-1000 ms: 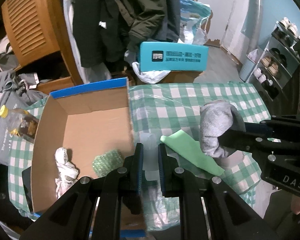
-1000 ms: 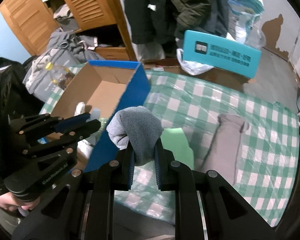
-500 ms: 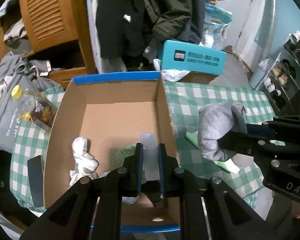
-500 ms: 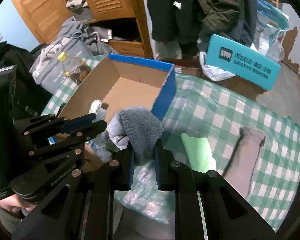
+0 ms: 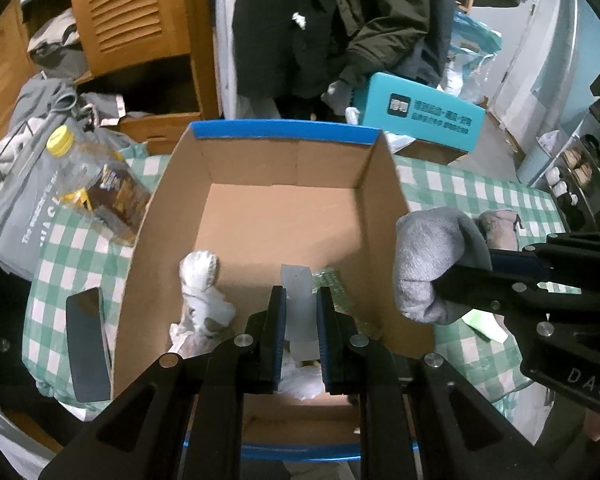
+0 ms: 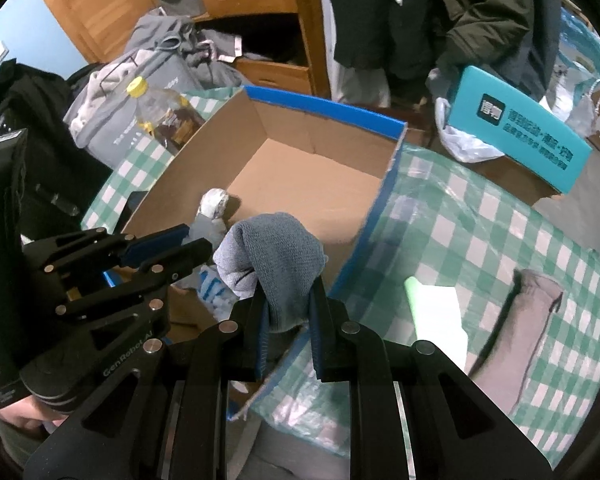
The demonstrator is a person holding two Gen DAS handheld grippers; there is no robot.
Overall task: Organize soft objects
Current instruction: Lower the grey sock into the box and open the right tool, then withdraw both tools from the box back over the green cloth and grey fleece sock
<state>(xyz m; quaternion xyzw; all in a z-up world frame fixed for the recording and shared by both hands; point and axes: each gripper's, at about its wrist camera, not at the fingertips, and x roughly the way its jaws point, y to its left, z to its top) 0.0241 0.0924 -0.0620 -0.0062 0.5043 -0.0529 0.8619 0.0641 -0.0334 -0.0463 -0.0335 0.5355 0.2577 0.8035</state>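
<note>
Right tongs (image 6: 286, 312) clamp a grey sock (image 6: 276, 256); only the left view shows left tongs (image 5: 301, 312) pinching clear plastic (image 5: 298, 300).

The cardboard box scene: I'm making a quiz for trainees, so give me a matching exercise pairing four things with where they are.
Things:
1. grey sock
2. white cloth
3. light green cloth
4. yellow-capped bottle

Places:
A. flat on the checked tablecloth, right of the cardboard box
B. lying beside the box's left wall
C. clamped in the right tool
D. on the box floor

Pairs: 1-C, 2-D, 3-A, 4-B
</note>
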